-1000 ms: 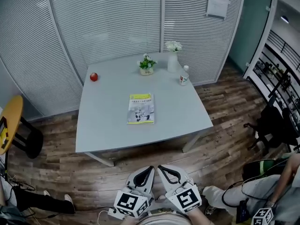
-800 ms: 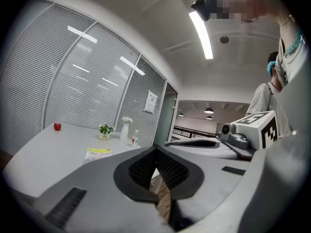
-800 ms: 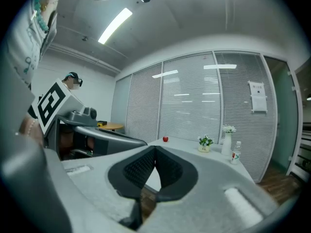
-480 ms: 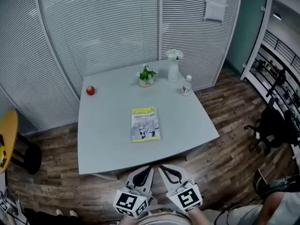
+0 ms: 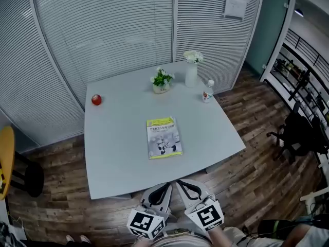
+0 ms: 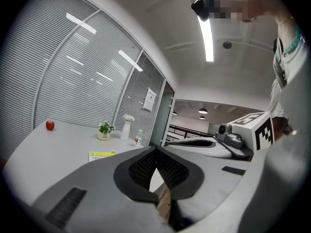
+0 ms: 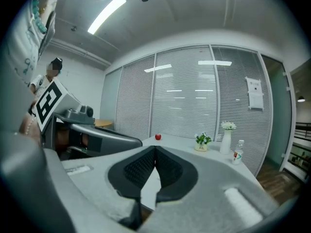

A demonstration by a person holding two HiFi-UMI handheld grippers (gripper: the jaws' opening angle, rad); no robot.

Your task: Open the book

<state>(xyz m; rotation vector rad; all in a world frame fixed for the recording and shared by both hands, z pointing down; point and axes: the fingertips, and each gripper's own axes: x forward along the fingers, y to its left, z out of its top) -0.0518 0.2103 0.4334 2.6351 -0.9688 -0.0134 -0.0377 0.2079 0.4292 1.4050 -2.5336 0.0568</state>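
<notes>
The pale grey table point(image 5: 118, 138) filled the middle of the head view, with wooden floor all round it and slatted blinds behind. Below its near edge, the left gripper point(image 6: 155, 149) and the right gripper point(image 7: 155, 148) were side by side, off the tabletop. Each had its jaws pressed together at the tips with nothing between them.

The book point(image 5: 164, 138) lay flat and closed near the middle of the table, well apart from both grippers. It had a yellow-green band along its far end. It looked like a thin paperback, so it was probably light and bendy. Its cover looked glossy and would likely slip on the smooth tabletop. Which long edge was the spine could not be told. A sensible hold would be to pin the spine side with one gripper and lift the cover at a free corner with the other.

Along the far side stood a white vase of flowers point(image 5: 191, 71), a small potted plant point(image 5: 161, 81) and a plastic bottle point(image 5: 207, 91). A red apple point(image 5: 96, 100) sat near the left edge.
</notes>
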